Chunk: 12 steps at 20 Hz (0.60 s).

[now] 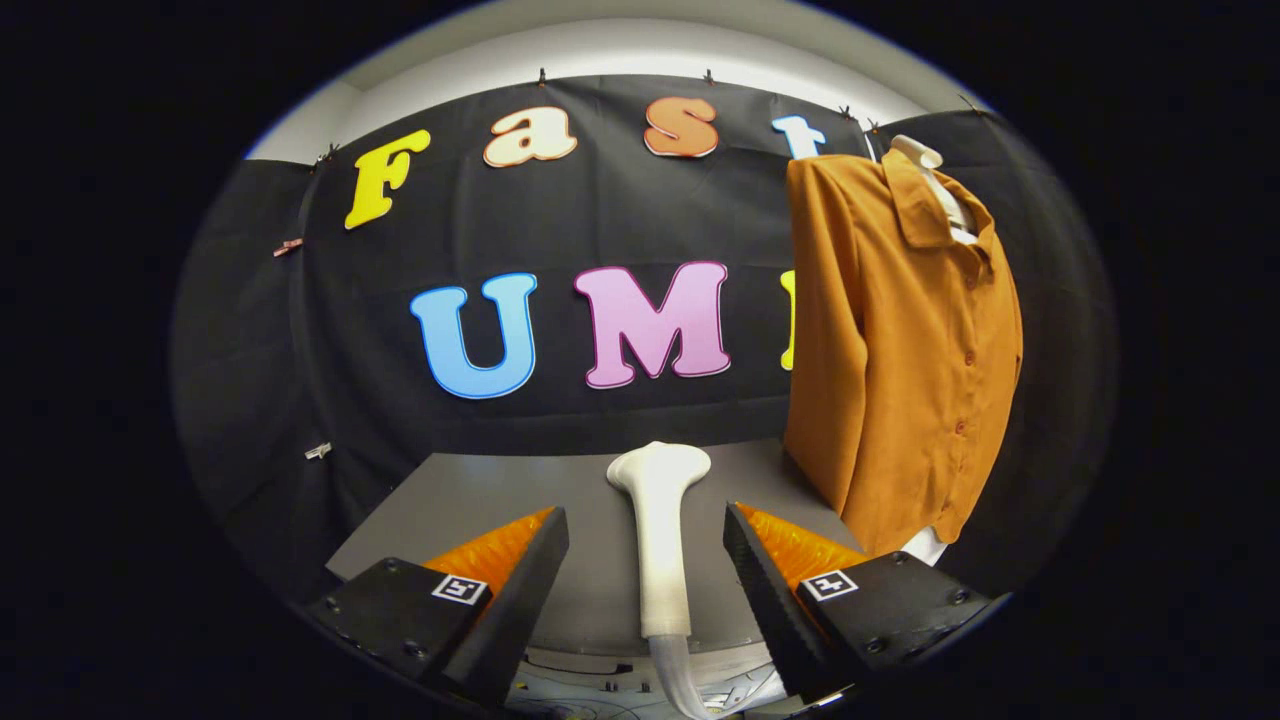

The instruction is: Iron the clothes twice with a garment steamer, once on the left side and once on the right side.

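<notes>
Gripper [646, 530]: two black fingers with orange ribbed inner pads, each carrying a small square marker tag on top; they point forward over the table.
Jaws: spread wide, gripping nothing; clear gap on both sides between the pads and the steamer handle.
Left finger pad [495, 550]: orange, angled inward, apart from the steamer.
Right finger pad [800, 548]: orange, angled inward, apart from the steamer.
Garment steamer [660, 540]: white, slim handle with a wider flared head at the far end; it sits between the fingers, roughly centred in the gap, head reaching just beyond the fingertips. Whether it lies on the table or stands off it, cannot tell.
Steamer hose [675, 675]: pale, translucent, runs from the near end of the handle down and curves toward the right finger's base.
Table [480, 500]: grey, flat top, stretching ahead of the fingers to the black cloth wall.
Shirt [900, 350]: rust-orange, collared, button front, long sleeve hanging down the near side; hangs upright ahead and to the right of the right finger, beyond the fingertips, hem near the table's right edge.
Hanger form [925, 160]: white, showing at the shirt's collar; a bit of white also shows below the hem.
Shirt to steamer: well apart, no contact.
</notes>
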Motion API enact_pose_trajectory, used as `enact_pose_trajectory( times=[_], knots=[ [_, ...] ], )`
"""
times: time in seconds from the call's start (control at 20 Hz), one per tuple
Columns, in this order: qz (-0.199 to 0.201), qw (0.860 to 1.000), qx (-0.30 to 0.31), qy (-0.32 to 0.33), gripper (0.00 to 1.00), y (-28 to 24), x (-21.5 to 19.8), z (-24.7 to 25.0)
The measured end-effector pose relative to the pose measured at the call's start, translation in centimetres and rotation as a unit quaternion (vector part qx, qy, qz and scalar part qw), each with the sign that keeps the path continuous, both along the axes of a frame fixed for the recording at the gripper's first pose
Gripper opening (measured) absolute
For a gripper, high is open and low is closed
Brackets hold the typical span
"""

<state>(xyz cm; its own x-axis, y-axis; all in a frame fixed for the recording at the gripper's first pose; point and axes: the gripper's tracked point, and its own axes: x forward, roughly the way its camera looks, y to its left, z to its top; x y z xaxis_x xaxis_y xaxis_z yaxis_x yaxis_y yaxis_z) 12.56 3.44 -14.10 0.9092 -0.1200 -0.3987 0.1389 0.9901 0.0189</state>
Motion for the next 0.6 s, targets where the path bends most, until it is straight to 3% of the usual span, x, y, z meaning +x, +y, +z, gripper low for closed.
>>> enact_pose_trajectory(
  times=[0.35,0.6],
  knots=[
    [-0.008,0.996,0.029,0.085,0.99,-1.3,4.4,-4.8],
    [-0.009,0.992,0.025,0.123,0.99,-1.4,5.3,-6.7]
  ],
)
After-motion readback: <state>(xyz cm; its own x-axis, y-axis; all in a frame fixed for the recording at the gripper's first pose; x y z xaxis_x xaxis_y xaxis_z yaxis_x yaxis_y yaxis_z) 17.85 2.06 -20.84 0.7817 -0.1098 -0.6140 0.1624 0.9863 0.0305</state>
